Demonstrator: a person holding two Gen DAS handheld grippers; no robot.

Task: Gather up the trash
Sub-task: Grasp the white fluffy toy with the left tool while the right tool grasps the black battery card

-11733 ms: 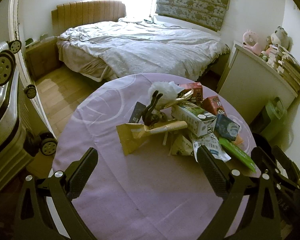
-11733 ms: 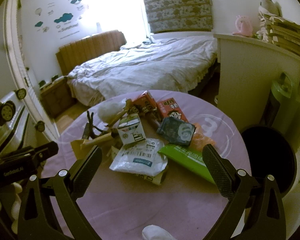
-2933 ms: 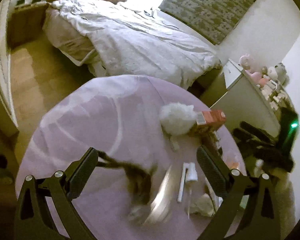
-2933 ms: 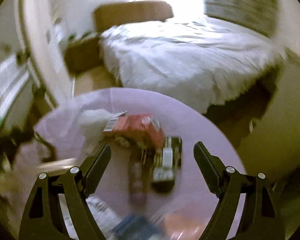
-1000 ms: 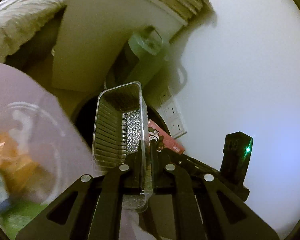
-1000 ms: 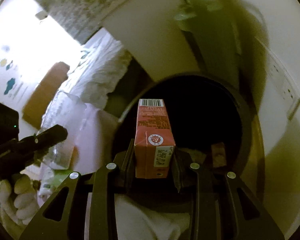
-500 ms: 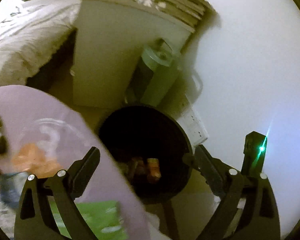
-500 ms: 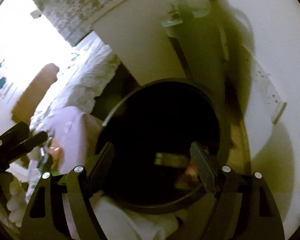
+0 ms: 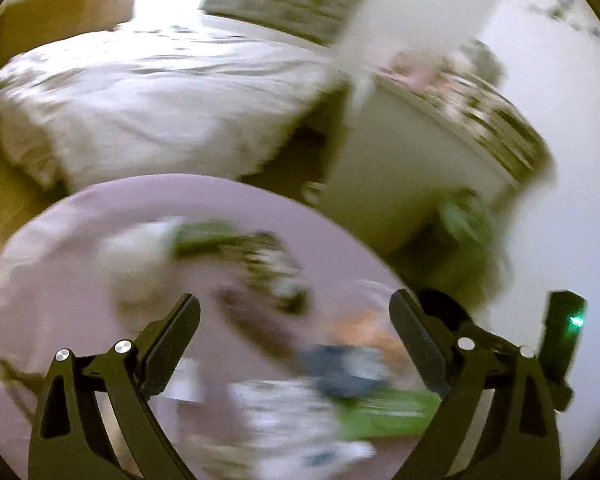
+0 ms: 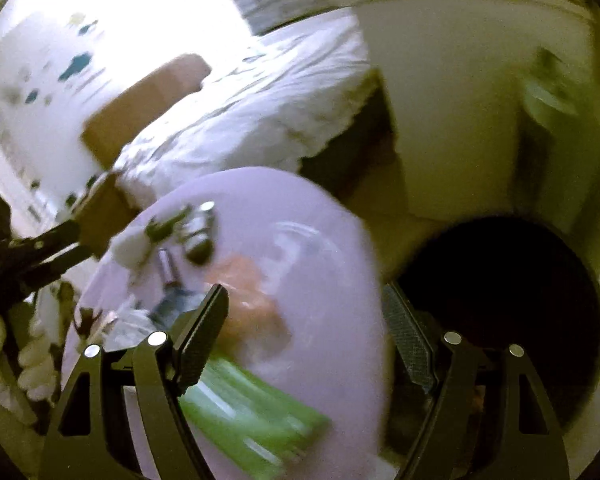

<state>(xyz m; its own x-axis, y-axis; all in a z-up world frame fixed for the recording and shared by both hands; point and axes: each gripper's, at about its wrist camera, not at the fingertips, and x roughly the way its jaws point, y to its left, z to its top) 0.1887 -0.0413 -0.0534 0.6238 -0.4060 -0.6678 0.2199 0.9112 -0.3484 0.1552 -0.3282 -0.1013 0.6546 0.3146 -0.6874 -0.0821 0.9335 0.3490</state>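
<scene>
Trash is scattered over your purple counter: a green pack at the near edge, an orange wrapper beyond it, a blue packet, a white printed bag and a white fluffy wad farther left, all smeared by motion. The black bin sits on the floor just beside the counter's right edge.

Here's the change: a second ago your left gripper clamped a clear tray and your right gripper a red carton over that bin. Now both sets of fingers are spread wide and empty, so both pieces have gone in, though the bin's inside is too dark to confirm. Both cameras have swung back from the bin toward the counter.

That means one round is done and plenty remains. The green pack lies nearest your right fingers, and looks like the natural next pick; it is flat, so expect to need an edge grip.
</scene>
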